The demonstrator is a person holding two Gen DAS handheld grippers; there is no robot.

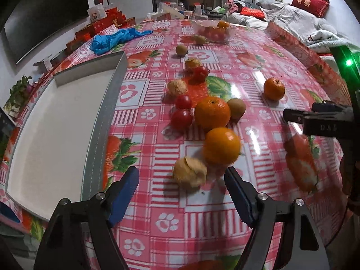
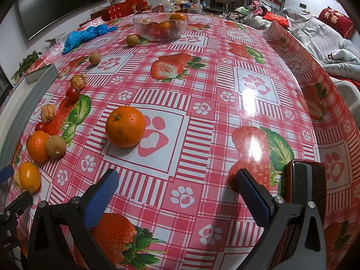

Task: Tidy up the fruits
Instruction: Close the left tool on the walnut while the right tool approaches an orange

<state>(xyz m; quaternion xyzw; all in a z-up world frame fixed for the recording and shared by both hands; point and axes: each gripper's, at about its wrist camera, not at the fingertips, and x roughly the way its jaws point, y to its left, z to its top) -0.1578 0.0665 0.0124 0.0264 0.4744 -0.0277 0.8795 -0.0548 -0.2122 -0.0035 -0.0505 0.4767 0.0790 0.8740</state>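
Red-checked oilcloth printed with strawberries and paw marks covers the table (image 2: 225, 72), with a cluttered room and a bed behind. At the far left the left wrist view alone shows the whole white tray (image 1: 56, 135) with its grey rim, nothing in it; the right view catches only its corner. Just right of it lies the fruit: cherry tomatoes (image 1: 181, 118), a large orange (image 1: 212, 115), a kiwi (image 1: 236, 108), a smaller orange (image 1: 222, 146) and a papery husked fruit (image 1: 190, 173), which sits between the fingers of the left claw (image 1: 181, 180), its jaws apart and not touching the husk. A lone orange (image 2: 125, 126) sits mid-table (clearest from the right wrist). Far back stands a glass bowl (image 2: 160, 28) of fruit. Right claw (image 2: 175, 180) hangs open over bare cloth, a dark phone-like object (image 2: 307, 180) beside its right finger.
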